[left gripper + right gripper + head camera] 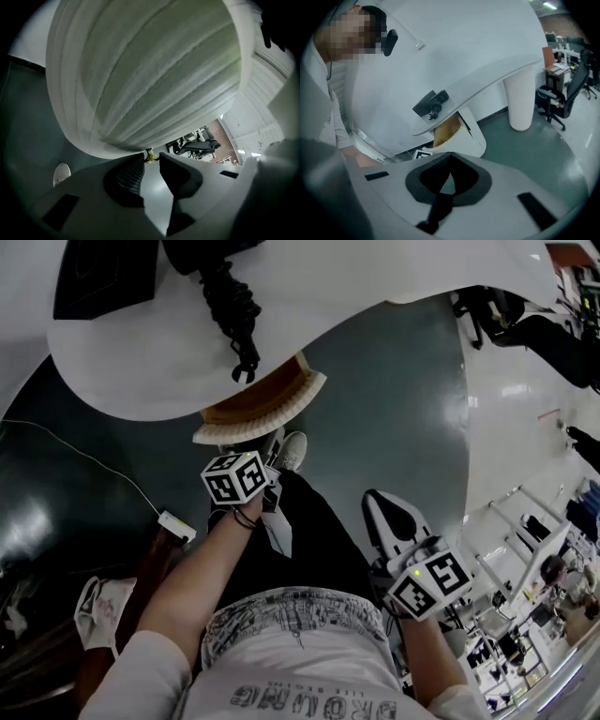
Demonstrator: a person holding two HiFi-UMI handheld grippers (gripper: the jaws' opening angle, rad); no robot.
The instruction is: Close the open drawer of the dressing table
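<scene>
Left claw (pixel 151 158) pinches the small, likely slippery brass knob (pixel 151 154) at its tips; the stiff ribbed drawer (pixel 150 70) ahead should slide lightly; right claw (pixel 449 157) closed, empty.

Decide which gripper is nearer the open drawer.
Left. The left gripper holds the knob of the drawer; the right gripper hangs well back beside the person's thigh.

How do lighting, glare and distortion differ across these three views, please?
Head view: bright glare patches sit on the glossy dark floor. Left gripper view: the ribbed drawer front looms close and soft, shading the gold knob. Right gripper view: fisheye bows the white tabletop; corners vignette black.
</scene>
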